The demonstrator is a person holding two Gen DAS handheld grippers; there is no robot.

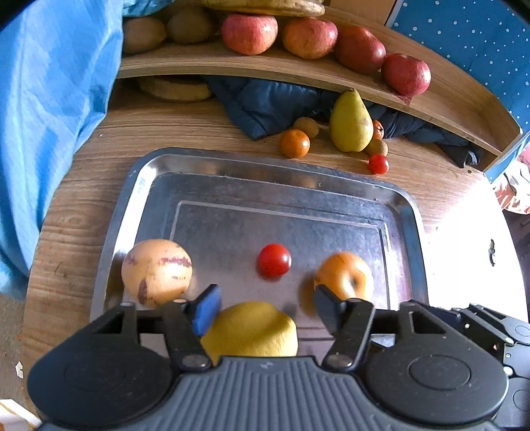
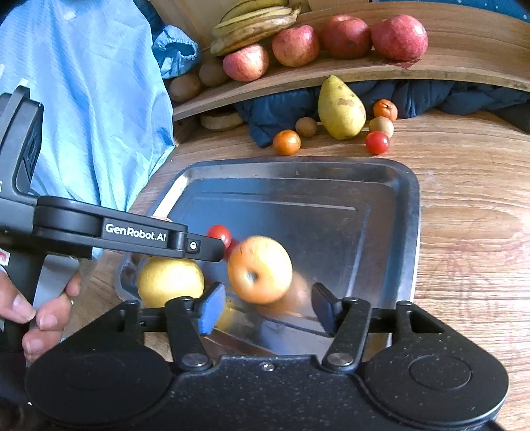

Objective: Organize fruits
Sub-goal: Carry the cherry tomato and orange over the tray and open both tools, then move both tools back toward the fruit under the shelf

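Wood-grain surface [image 2: 463, 205] under everything, a curved wooden shelf [image 2: 447, 63] along the 12 o'clock side with red apples [image 2: 296, 44] lined up and bananas [image 2: 255, 23] at its left end, a blue cloth [image 2: 92, 109] hanging at 9 o'clock, and a dark blue padded jacket [image 1: 265, 106] stuffed under the shelf. Centre stage, the steel tray [image 1: 298, 185], and on it in the left wrist view a pale purple-streaked fruit [image 1: 156, 271] at 9 o'clock, a cherry tomato [image 1: 274, 260] in the middle, a lemon [image 1: 250, 331] at 6 o'clock and a motion-blurred orange apple [image 1: 343, 277] at 3 o'clock. Left gripper [image 1: 268, 308] hangs over the lemon, jaws wide apart, nothing between them. Right gripper [image 2: 266, 308] is spread wide too, the blurred apple sitting just ahead of its fingertips, touching neither pad, gripping nothing. Off the tray toward 12 o'clock, loose on the surface, a green pear [image 2: 341, 107] stands upright with two mandarins around it, one [image 2: 286, 142] to its left, one [image 2: 385, 109] to its right, plus small brown fruits [image 2: 306, 126] and a second cherry tomato [image 2: 377, 142] nearest the tray rim. A hand [image 2: 36, 308] grips the left gripper's handle at 9 o'clock in the right wrist view
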